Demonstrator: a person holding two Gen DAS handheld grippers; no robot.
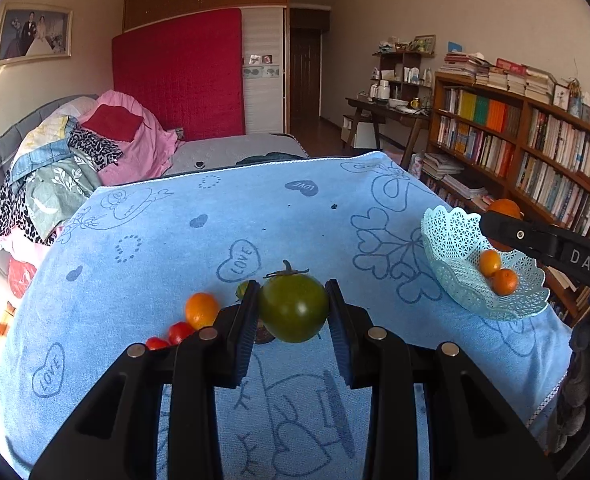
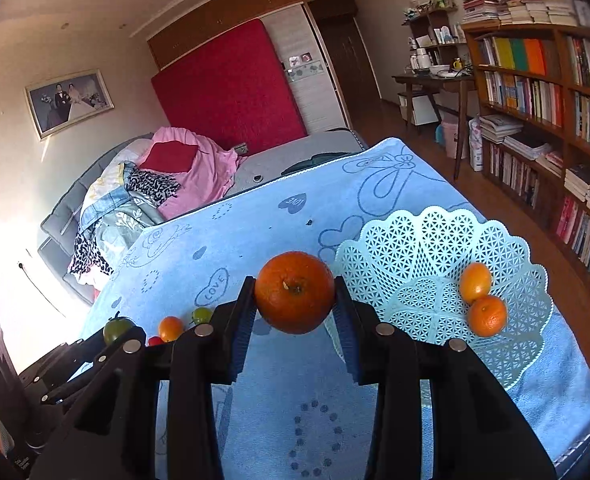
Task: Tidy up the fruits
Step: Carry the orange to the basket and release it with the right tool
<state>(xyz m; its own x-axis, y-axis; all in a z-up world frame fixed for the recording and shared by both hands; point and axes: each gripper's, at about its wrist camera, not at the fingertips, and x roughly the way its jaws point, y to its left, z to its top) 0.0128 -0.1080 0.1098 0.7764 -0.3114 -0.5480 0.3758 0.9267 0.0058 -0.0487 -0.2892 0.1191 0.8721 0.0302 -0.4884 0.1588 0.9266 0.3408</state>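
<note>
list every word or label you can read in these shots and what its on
"LOVE" on the blue towel, inside drawn hearts, several times over.
"DAS" in pale letters on the right gripper, seen from the left wrist view.
Book spines on the bookshelf: too small to read.
Framed photo on the wall: no readable text.
Cream-coloured basket: no lettering.

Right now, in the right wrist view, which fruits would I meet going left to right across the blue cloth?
Green tomato in the left gripper → small orange → small green tomato → big orange held in the right gripper → two small oranges in the basket.
</note>
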